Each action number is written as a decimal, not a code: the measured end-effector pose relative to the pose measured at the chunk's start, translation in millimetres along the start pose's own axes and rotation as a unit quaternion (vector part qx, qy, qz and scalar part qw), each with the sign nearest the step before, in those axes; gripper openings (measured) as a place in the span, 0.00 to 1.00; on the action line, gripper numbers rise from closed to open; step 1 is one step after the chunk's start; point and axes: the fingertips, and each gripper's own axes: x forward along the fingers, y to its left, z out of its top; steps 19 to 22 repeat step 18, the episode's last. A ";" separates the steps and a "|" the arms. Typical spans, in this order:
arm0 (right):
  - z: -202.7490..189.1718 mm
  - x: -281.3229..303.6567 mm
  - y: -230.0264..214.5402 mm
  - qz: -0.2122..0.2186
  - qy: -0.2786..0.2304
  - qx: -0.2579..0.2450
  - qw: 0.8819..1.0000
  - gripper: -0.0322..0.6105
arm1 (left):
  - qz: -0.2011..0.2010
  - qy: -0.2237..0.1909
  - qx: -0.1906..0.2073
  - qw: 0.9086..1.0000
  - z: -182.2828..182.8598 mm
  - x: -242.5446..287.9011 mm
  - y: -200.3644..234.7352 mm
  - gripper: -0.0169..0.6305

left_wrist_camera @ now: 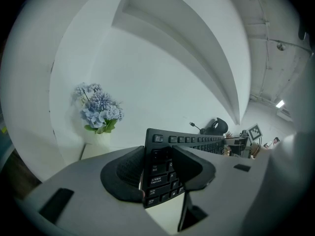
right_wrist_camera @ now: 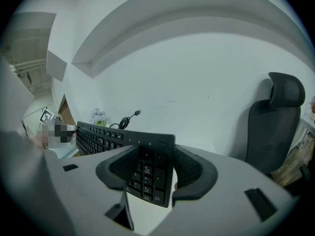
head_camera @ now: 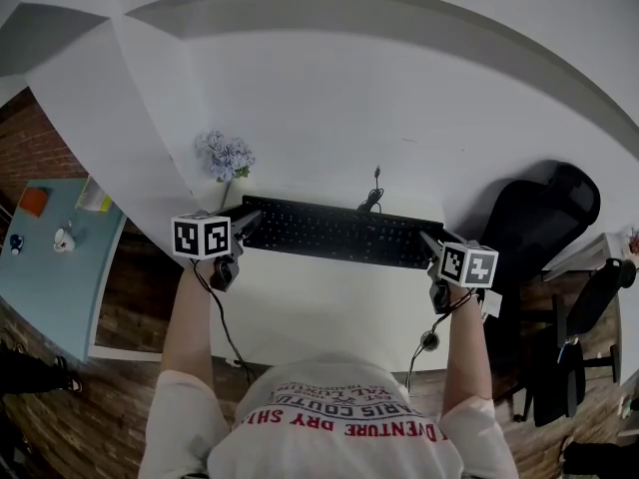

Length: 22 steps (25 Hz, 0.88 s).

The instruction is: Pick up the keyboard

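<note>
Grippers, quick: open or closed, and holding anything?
Left gripper: closed on the keyboard, left end.
Right gripper: closed on the keyboard, right end.

Office, or a home-office corner. White tabletop point(head_camera: 329, 302) set against plain white walls. A black wired keyboard point(head_camera: 334, 233) is over it, with its cable point(head_camera: 372, 200) coiled behind. Black high-back desk chair point(head_camera: 534, 228) stands just right of the tabletop. Small bunch of blue flowers point(head_camera: 225, 156) at the back left corner. Teal side table point(head_camera: 50, 267) at left holds a few small items. Brick-pattern floor point(head_camera: 140, 287) below.
</note>
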 end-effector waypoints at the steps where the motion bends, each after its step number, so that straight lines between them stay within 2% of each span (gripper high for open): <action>1: -1.1 0.2 -0.4 0.000 0.000 0.000 1.000 0.42 | -0.002 0.001 -0.001 1.000 -0.5 0.7 -0.9 0.32; 22: -5.6 -0.4 -5.6 -0.007 0.006 0.001 1.000 0.42 | 0.000 0.014 -0.004 1.000 -10.6 4.5 -0.5 0.32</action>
